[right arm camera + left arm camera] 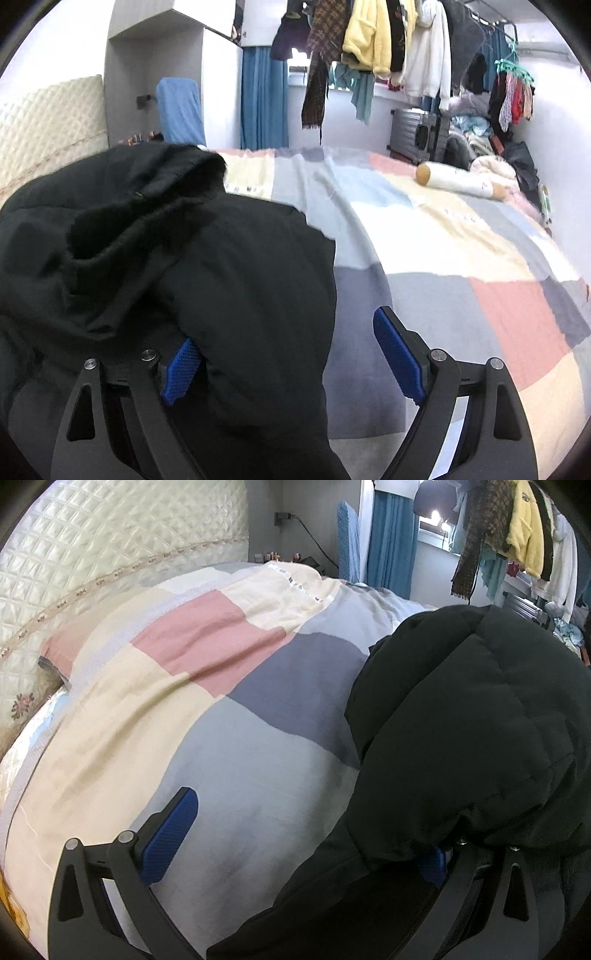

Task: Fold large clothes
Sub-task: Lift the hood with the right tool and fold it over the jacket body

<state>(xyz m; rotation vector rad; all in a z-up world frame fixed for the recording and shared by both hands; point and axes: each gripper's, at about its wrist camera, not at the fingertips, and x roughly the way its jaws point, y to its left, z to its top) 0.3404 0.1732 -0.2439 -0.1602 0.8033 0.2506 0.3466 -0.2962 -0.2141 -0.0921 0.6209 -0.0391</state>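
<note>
A black puffy jacket (192,258) lies heaped on a bed's patchwork quilt (221,709), bunched and draped over one finger of each wide-open gripper, left (306,845) and right (291,362). Beyond: quilted headboard (92,565), blue curtain (264,99), hanging clothes (369,40)

Location: a home bedroom. Indicators — a bed with a patchwork cover (424,236) and quilted headboard (110,546), clothes (369,37) hung on a rail by the window, blue curtain (264,99), a suitcase (413,133) and a laundry heap (487,147) in the corner — domestic, lived-in
</note>
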